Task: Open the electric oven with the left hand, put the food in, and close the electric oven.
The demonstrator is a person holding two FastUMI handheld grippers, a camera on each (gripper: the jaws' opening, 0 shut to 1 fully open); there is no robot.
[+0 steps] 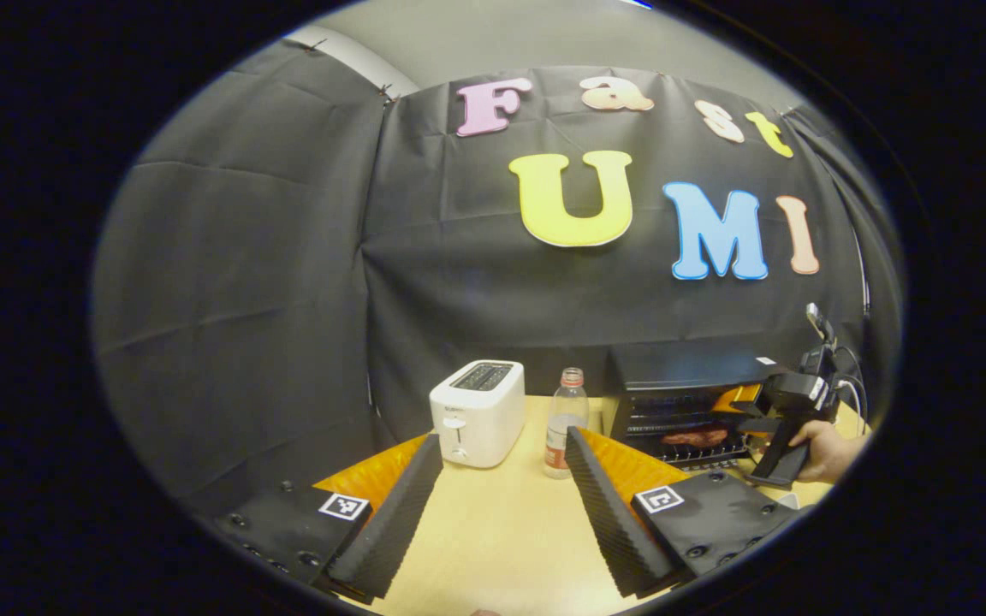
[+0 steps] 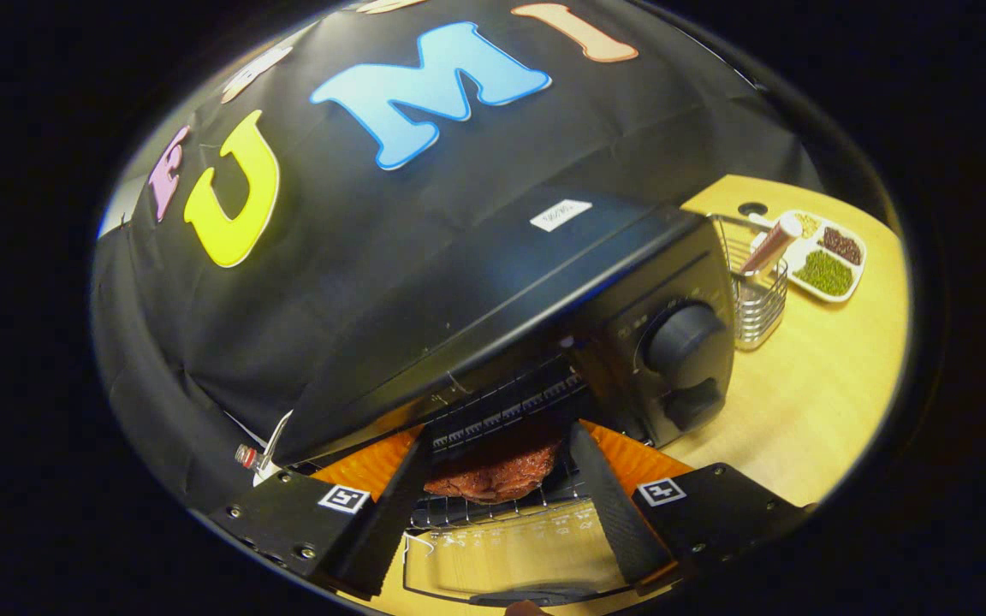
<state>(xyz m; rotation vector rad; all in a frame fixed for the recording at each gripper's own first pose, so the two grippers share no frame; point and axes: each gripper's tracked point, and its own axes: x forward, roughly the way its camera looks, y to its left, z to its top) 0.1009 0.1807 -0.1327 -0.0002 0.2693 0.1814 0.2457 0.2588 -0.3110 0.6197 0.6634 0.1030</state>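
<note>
1. Left gripper view: the left gripper (image 1: pixel 501 496) is spread wide and holds nothing, hovering above the pale wooden worktop (image 1: pixel 493 530). Beyond it stand a white boxy toaster (image 1: pixel 478 412) and a clear plastic bottle (image 1: pixel 566 423). The black electric oven (image 1: pixel 683 402) sits far right, door down, reddish food (image 1: pixel 695 436) on its wire rack.
2. Right gripper view: the right gripper (image 2: pixel 497 488) is spread, empty, flanking the glossy brown food (image 2: pixel 497 470) without touching it. The rack (image 2: pixel 501 509) is gridded metal; two round knobs (image 2: pixel 686 338) front the oven (image 2: pixel 544 282).

No readable text; oven (image 2: pixel 544 282) sticker illegible.
</note>
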